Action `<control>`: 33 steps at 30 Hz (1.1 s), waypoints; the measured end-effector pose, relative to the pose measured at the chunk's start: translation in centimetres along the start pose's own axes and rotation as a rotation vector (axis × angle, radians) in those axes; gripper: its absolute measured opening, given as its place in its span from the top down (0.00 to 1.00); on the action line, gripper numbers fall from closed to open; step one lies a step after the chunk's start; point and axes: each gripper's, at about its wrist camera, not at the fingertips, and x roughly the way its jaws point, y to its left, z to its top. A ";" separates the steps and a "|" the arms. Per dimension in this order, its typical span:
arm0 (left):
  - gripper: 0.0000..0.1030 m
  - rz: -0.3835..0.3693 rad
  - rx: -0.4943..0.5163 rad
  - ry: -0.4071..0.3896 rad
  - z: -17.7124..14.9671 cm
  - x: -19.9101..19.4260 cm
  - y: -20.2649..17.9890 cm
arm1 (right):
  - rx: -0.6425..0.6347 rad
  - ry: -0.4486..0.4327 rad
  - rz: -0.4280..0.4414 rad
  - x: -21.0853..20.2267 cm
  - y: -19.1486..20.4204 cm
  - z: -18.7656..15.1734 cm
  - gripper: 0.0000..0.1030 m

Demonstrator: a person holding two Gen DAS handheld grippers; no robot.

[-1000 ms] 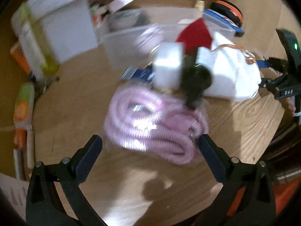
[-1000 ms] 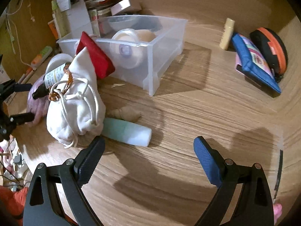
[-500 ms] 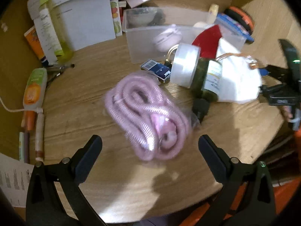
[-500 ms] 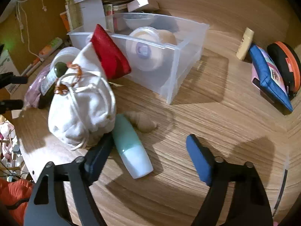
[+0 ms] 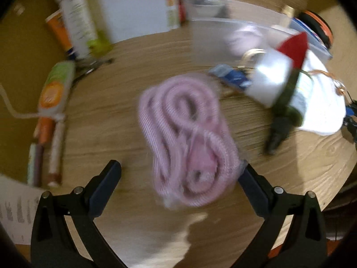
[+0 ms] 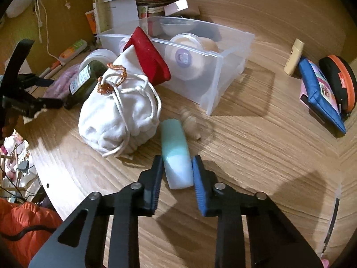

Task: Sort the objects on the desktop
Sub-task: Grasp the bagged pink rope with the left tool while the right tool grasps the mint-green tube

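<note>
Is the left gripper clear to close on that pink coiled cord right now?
Probably yes. The left gripper is open, and the pink coiled cord lies on the table just ahead, its near end already between the fingers. Nothing lies on top of it; the dark bottle sits off to one side.

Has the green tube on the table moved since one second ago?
Yes. The green tube has turned: it lay crosswise by the white pouch, now it points toward the clear bin, between the closing right gripper.

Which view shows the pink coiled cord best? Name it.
The left wrist view: the pink coiled cord lies central between open fingers, though blurred. The right wrist view shows only a sliver behind the green bottle.
</note>
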 end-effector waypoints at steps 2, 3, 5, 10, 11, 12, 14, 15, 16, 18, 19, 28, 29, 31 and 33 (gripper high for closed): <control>0.00 0.002 -0.038 0.017 -0.3 -0.1 1.3 | -0.005 0.000 0.003 0.0 0.0 -0.1 0.78; 0.00 0.001 -0.046 0.019 -0.4 -0.1 1.6 | -0.007 -0.001 0.001 0.0 0.0 0.0 0.78; 0.00 -0.007 -0.052 0.018 -0.3 0.0 1.4 | -0.004 -0.005 0.000 0.2 0.1 0.2 0.78; 0.00 -0.013 -0.015 -0.017 1.1 0.7 -0.8 | 0.019 -0.011 -0.027 1.2 0.4 1.3 0.60; 0.00 -0.023 -0.024 -0.015 1.4 0.8 -0.9 | 0.028 -0.017 -0.031 1.2 0.5 1.3 0.58; 0.00 -0.031 -0.032 -0.018 1.9 1.2 -0.6 | 0.036 -0.024 -0.026 1.3 0.4 1.3 0.57; 0.05 -0.030 -0.037 -0.045 2.3 1.4 -0.3 | 0.035 -0.028 -0.025 1.1 0.5 1.1 0.60; 0.21 -0.019 -0.054 -0.066 2.3 1.2 0.0 | 0.034 -0.028 -0.021 1.0 0.5 1.0 0.69; 0.29 -0.027 -0.066 -0.081 2.4 0.9 0.3 | 0.035 -0.029 -0.023 0.8 0.5 0.8 0.73; 0.39 -0.039 -0.089 -0.089 2.2 0.6 0.9 | 0.041 -0.030 -0.018 0.5 0.5 0.5 0.78; 0.39 -0.050 -0.095 -0.097 2.0 0.4 1.2 | 0.043 -0.035 -0.023 0.4 0.5 0.3 0.78; 0.43 0.025 -0.079 -0.198 0.4 -2.9 1.4 | 0.199 -0.071 0.016 -1.2 -1.8 -1.6 0.78; 0.43 0.025 -0.075 -0.209 0.3 -3.5 1.3 | 0.213 -0.076 0.014 -1.5 -2.0 -1.8 0.78; 0.43 0.022 -0.077 -0.228 0.6 -4.1 1.1 | 0.224 -0.093 0.000 -2.2 -2.3 -2.0 0.78; 0.43 0.014 -0.079 -0.254 0.9 -4.9 0.8 | 0.227 -0.111 -0.019 -2.8 -2.4 -1.8 0.78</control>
